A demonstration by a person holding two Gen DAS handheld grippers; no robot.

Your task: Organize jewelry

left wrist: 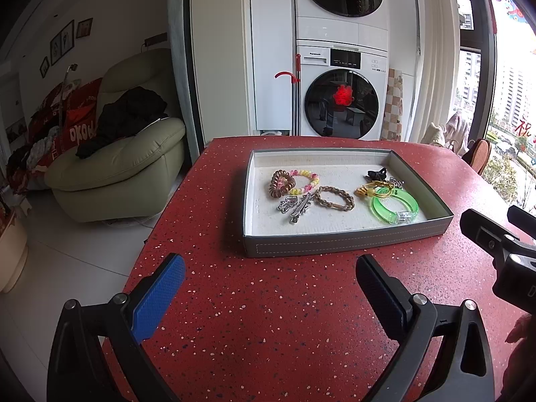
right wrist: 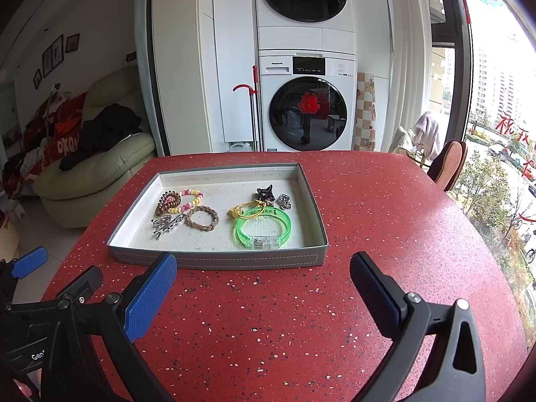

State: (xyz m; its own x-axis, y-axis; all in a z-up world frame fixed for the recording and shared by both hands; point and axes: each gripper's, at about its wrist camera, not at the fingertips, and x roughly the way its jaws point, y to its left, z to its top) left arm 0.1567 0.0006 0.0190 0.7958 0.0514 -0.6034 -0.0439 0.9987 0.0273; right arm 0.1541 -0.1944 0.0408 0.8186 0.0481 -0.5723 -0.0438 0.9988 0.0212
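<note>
Left wrist view looks over a red speckled tabletop (left wrist: 268, 301) toward a shallow grey rectangular tray with a white lining (left wrist: 348, 243), and every piece of jewelry I can see already lies inside it. On the tray's left side sit a brown coiled hair tie (left wrist: 280, 184) touching a pink-and-yellow beaded bracelet (left wrist: 306, 182), with silver metal hair clips (left wrist: 294, 205) just in front and a braided tan rope bracelet (left wrist: 335, 197) beside them. On the right lie a translucent green plastic bangle (left wrist: 395, 207), a yellow cord loop with a gold charm (left wrist: 373, 190) touching it, a small black clip (left wrist: 377, 174) and a little silver piece (left wrist: 397, 182) near the far corner.

The left gripper (left wrist: 268, 288) hovers above bare table in front of the tray, its blue-padded jaws spread wide and holding nothing. The right gripper (right wrist: 263, 288) does the same just beside it, jaws wide apart and empty.

From where I stand, nothing is left loose on the table, so the gathering looks done. Whether the pieces are meant to be sorted further I cannot tell; they sit in two loose groups, some overlapping, and the tray has no compartments.
</note>
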